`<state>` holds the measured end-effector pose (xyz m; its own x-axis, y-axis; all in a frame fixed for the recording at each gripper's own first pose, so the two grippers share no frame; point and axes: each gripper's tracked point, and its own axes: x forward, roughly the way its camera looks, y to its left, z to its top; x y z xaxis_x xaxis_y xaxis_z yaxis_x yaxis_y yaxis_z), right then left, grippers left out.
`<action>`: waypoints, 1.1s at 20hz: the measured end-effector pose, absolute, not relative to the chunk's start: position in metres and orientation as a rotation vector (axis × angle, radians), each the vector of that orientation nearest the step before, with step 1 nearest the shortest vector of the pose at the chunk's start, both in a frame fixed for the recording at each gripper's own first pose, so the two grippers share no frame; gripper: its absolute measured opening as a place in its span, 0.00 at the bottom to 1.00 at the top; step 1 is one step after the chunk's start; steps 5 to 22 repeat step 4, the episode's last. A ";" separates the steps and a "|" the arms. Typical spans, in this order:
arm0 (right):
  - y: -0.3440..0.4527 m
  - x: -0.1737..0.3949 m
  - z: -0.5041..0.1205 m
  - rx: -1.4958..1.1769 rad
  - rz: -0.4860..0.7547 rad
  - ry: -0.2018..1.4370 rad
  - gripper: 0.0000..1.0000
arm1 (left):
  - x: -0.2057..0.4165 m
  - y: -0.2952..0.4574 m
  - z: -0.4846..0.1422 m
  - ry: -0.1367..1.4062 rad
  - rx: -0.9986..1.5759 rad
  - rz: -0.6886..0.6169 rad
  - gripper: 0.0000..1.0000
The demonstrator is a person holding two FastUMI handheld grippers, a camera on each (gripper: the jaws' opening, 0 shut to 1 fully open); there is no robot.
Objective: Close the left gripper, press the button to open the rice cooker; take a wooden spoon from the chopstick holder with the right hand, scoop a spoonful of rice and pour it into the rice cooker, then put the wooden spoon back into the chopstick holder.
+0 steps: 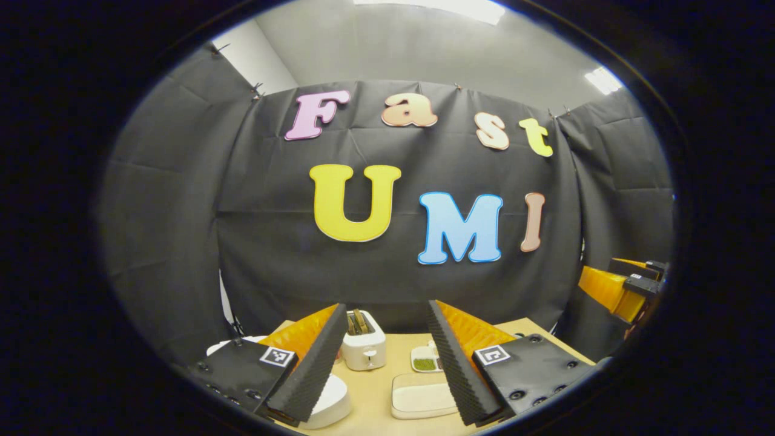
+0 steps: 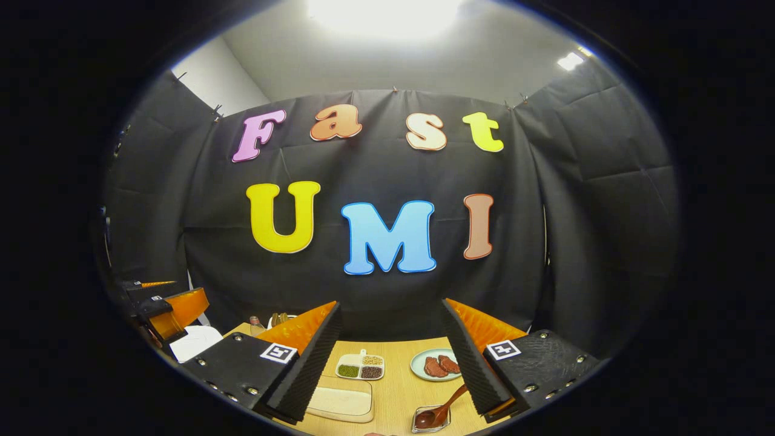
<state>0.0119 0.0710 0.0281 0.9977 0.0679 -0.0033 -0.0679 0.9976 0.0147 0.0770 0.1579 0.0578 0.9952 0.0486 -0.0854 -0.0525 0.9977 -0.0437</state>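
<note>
- What do you see in the left gripper view?
- The left gripper [image 1: 387,363] hangs over the pale wooden desk [image 1: 375,399] with its fingers [image 1: 315,369] wide apart and nothing between them; their inner faces are ribbed. Between them, toward the desk's far edge, stands a white boxy toaster [image 1: 364,348] with brown slices poking from its slots. Beside it lies a small divided dish [image 1: 425,361] holding something green, partly hidden by a finger. Nearer lies a rounded white rectangular tray [image 1: 421,396]. At the desk's left edge there is a smooth white rounded body [image 1: 330,402], maybe the rice cooker; a finger covers most of it, so I cannot tell. The other gripper [image 1: 626,287] is cut off at the right.
- And the right gripper view?
- The right gripper [image 2: 390,363] is open too, holding nothing. At the desk's [image 2: 399,387] near edge a glossy brown wooden spoon [image 2: 439,412] rests bowl-down in a small clear square dish [image 2: 431,419], its handle end hidden behind a finger [image 2: 478,369]. Farther back sit a round plate [image 2: 418,366] with reddish slabs and a divided dish [image 2: 361,367] of grains. The shallow tray [image 2: 340,402] holds something pale and grainy, possibly rice.
</note>
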 end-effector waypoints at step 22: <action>0.057 0.017 0.030 0.017 0.103 -0.001 0.98 | 0.076 0.131 0.063 0.081 -0.024 0.059 0.96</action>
